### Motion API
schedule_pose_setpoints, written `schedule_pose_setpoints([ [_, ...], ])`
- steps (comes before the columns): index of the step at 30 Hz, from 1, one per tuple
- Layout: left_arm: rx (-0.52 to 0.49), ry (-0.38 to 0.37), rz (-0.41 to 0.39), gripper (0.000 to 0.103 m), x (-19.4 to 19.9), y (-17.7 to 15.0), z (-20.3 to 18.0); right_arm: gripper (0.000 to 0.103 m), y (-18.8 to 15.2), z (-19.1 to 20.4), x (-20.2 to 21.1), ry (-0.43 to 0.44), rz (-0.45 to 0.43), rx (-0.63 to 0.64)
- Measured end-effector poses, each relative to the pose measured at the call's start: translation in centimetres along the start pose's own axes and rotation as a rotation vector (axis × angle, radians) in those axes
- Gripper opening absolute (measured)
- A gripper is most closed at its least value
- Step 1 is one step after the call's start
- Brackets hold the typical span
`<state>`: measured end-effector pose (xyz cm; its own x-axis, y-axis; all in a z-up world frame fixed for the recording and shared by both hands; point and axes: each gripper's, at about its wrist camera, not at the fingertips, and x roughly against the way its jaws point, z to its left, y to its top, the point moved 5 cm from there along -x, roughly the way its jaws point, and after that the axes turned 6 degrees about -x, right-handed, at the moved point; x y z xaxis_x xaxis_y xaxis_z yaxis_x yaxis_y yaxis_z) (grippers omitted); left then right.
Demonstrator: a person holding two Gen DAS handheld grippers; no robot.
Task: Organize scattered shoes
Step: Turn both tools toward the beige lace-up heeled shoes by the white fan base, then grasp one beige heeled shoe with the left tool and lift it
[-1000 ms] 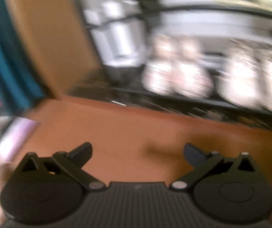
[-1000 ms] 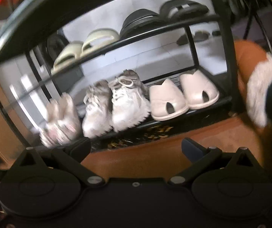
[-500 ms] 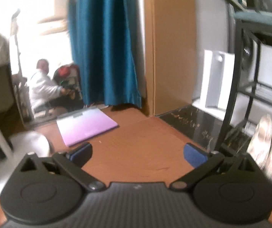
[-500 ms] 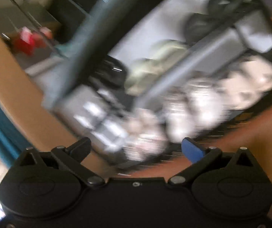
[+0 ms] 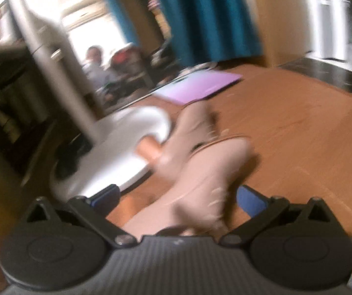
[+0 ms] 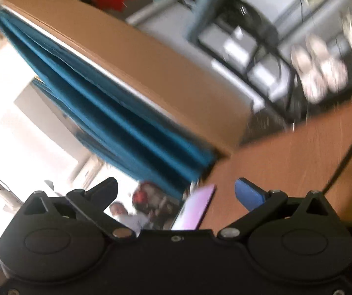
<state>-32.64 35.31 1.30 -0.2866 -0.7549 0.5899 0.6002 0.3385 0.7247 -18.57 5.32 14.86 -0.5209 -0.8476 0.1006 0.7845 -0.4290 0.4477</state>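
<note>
Several pairs of shoes [image 6: 321,73] already on the rack [image 6: 269,56], blurred at the right wrist view's upper right. Two pink shoes [image 5: 200,172] left on the floor [image 5: 298,135], beside a white stand base [image 5: 116,152], just ahead of the left gripper [image 5: 176,198]. Left gripper wide open, holding nothing, one shoe partly between its fingers. Right gripper [image 6: 176,189] wide open too, empty, aimed at a curtain [image 6: 116,108]. Probably near the end; that pair not yet picked up.
</note>
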Motion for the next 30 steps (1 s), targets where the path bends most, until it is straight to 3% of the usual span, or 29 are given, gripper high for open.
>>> schedule_pose_setpoints([
  [1, 0.047, 0.036, -0.001, 0.102, 0.0, 0.8, 1.8, 0.103, -0.4, 1.0, -0.3, 0.010, 0.018, 0.013],
  [4, 0.128, 0.052, -0.058, 0.102, 0.7, 4.0, 5.7, 0.103, -1.0, 3.2, -0.4, 0.047, 0.019, 0.068],
  [6, 0.201, 0.086, -0.116, 0.102, 1.4, 7.8, 9.0, 0.103, -0.8, 5.0, 0.3, 0.068, -0.020, 0.124],
  [9, 0.182, 0.133, -0.114, 0.102, 2.1, 9.8, 11.0, 0.103, 0.2, 7.6, 2.9, 0.063, -0.118, 0.199],
  [12, 0.044, 0.009, -0.051, 0.102, 0.7, 9.4, 10.0, 0.103, 1.9, 9.8, 5.3, -0.029, -0.234, 0.303],
  [14, -0.057, -0.180, -0.027, 0.102, -1.0, 6.8, 7.7, 0.103, 2.7, 10.3, 5.7, -0.138, -0.258, 0.380],
  [16, -0.128, -0.338, 0.043, 0.102, -3.2, 3.2, 5.4, 0.103, 3.0, 9.7, 5.5, -0.202, -0.229, 0.369],
  [18, -0.134, -0.358, 0.063, 0.101, -4.5, 0.7, 4.4, 0.103, 2.9, 8.7, 4.9, -0.244, -0.178, 0.323],
  [21, -0.202, -0.311, 0.055, 0.101, -5.1, -1.2, 3.3, 0.103, 1.6, 6.7, 2.6, -0.288, -0.059, 0.237],
  [25, -0.511, -0.214, -0.050, 0.102, -5.6, -3.3, 0.6, 0.103, -1.3, 4.8, -0.8, -0.283, 0.145, 0.109],
  [27, -0.635, -0.201, -0.082, 0.102, -6.4, -4.0, -0.1, 0.103, -3.5, 4.4, -2.4, -0.266, 0.261, 0.081],
  [29, -0.718, -0.192, -0.065, 0.100, -7.2, -5.0, -0.8, 0.103, -4.4, 4.4, -2.5, -0.261, 0.291, 0.075],
  [30, -0.699, -0.215, -0.040, 0.097, -7.6, -5.1, -0.9, 0.103, -4.5, 4.5, -2.5, -0.265, 0.290, 0.074],
])
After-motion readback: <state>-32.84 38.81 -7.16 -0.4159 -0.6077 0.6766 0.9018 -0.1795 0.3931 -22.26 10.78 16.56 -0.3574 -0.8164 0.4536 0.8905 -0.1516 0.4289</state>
